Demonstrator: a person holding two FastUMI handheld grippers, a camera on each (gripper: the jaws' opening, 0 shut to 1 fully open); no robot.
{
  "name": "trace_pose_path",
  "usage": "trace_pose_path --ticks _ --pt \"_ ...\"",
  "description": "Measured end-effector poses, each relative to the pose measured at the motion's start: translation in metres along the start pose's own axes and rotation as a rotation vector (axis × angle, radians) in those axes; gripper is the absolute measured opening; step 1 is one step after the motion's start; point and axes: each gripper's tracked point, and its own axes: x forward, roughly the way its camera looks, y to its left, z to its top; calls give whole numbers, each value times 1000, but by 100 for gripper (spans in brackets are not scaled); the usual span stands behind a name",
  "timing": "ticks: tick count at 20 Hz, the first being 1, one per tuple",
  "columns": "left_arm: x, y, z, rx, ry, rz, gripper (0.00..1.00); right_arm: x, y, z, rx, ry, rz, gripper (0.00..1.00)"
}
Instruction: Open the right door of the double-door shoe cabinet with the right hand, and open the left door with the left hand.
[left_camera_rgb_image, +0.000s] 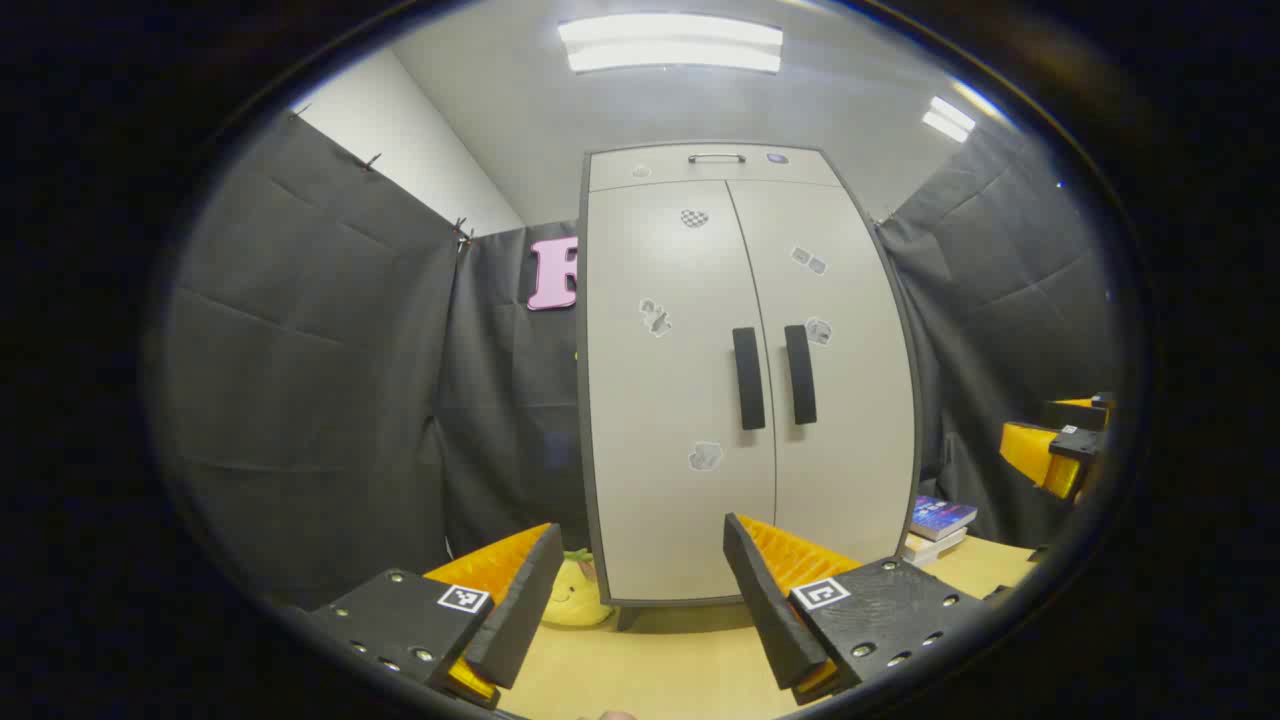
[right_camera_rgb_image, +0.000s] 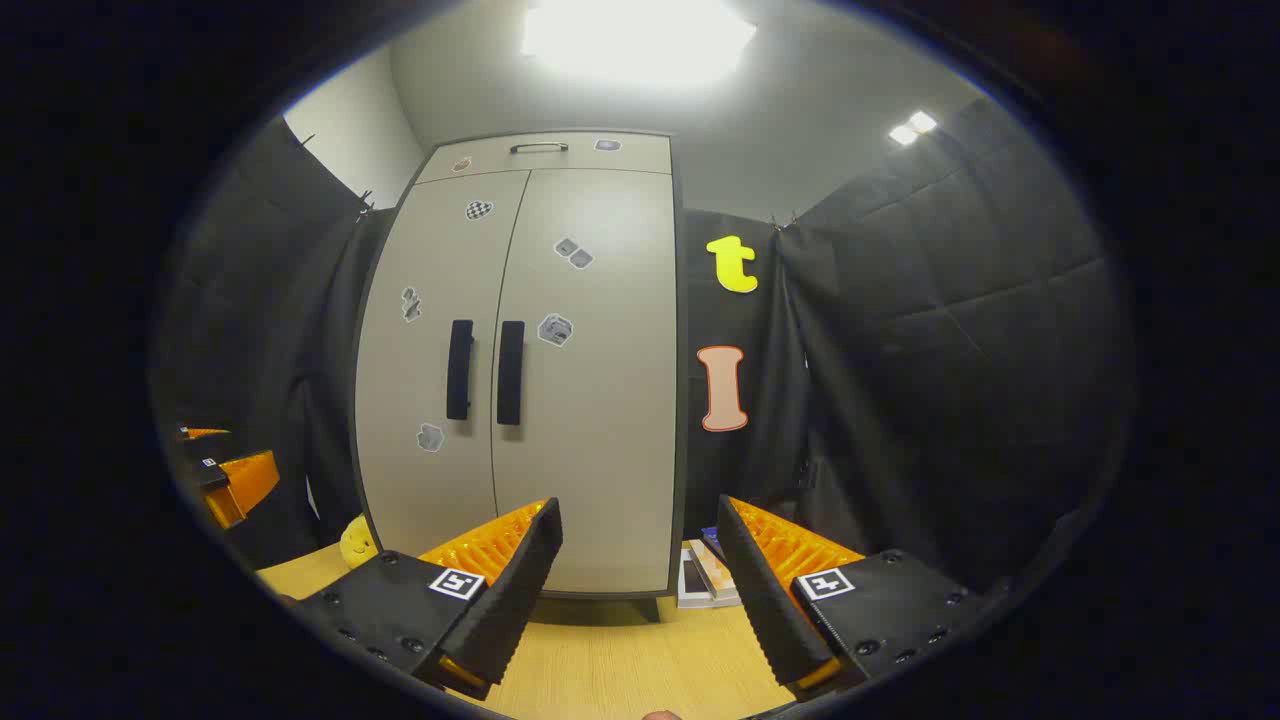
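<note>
A pale grey double-door shoe cabinet (left_camera_rgb_image: 745, 380) (right_camera_rgb_image: 520, 370) stands on the wooden table, both doors closed. Two black vertical handles sit side by side at the middle seam: the left door's handle (left_camera_rgb_image: 748, 378) (right_camera_rgb_image: 459, 369) and the right door's handle (left_camera_rgb_image: 800, 374) (right_camera_rgb_image: 510, 372). My left gripper (left_camera_rgb_image: 640, 590) is open, low and well short of the cabinet, roughly facing the left door. My right gripper (right_camera_rgb_image: 640, 580) is open too, low and aimed at the cabinet's right edge. In the left gripper view the right gripper (left_camera_rgb_image: 1060, 445) appears far right. In the right gripper view the left gripper (right_camera_rgb_image: 225, 475) appears far left.
A yellow plush toy (left_camera_rgb_image: 572, 592) (right_camera_rgb_image: 358, 540) lies by the cabinet's left foot. Stacked books (left_camera_rgb_image: 935, 528) (right_camera_rgb_image: 705, 575) rest beside its right foot. A small drawer with a handle (left_camera_rgb_image: 716, 158) tops the cabinet. Black cloth walls enclose the booth, and the wooden tabletop (left_camera_rgb_image: 650, 670) lies in front.
</note>
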Motion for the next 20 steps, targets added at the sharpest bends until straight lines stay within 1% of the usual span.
trace_pose_path --ticks 5,6,14,20 --pt "1 0 0 5 -1 4 93 3 -2 -5 15 22 5 97" --pt "1 0 1 6 -2 3 94 3 -3 -6 11 23 4 97" --pt "2 1 2 12 -4 6 93 8 -4 -4 12 17 5 98" --pt "2 2 3 22 -12 17 93 22 6 5 8 16 42 98"
